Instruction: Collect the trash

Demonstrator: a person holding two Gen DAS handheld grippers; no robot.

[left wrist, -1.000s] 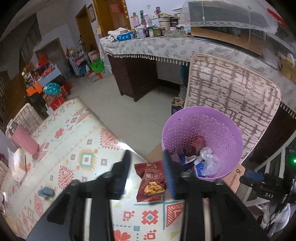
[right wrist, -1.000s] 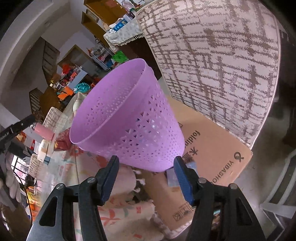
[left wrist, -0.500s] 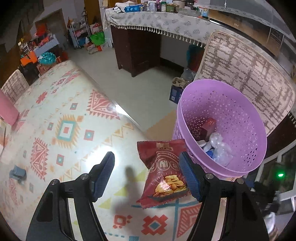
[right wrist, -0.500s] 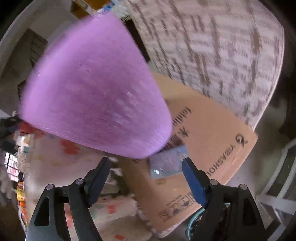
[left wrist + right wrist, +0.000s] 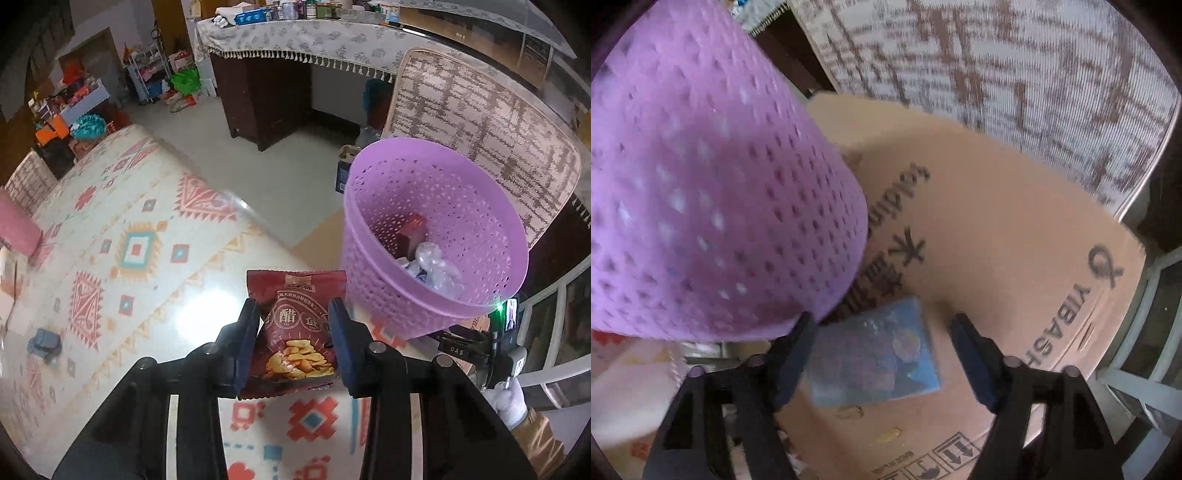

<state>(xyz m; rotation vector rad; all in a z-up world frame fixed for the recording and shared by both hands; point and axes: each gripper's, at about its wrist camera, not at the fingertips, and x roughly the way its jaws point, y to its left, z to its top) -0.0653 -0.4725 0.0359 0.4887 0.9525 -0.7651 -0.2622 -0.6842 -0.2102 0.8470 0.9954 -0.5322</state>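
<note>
The red snack bag [image 5: 295,328] lies flat on the patterned table [image 5: 140,243], just beside the purple basket [image 5: 436,236], and my left gripper [image 5: 293,343] is closing on it, its pads pressing the bag's two side edges. The bag is thin and slick, so I judge it could buckle or slide out of a pinch taken this far from its top; if it slips as I lift, it may drop to the floor between table and basket.

My right gripper [image 5: 879,354] stands apart, jaws narrowing, around a blue packet [image 5: 875,358] that lies flat on the cardboard sheet [image 5: 1015,229] at the basket's foot, not yet touching it as far as I can tell. A flat packet gives the pads little edge, and my left jaw sits close to the basket wall, so I could nudge the basket instead.

Inside the basket I see crumpled clear plastic [image 5: 432,266], a dark red box [image 5: 413,229] and some blue scraps.
</note>
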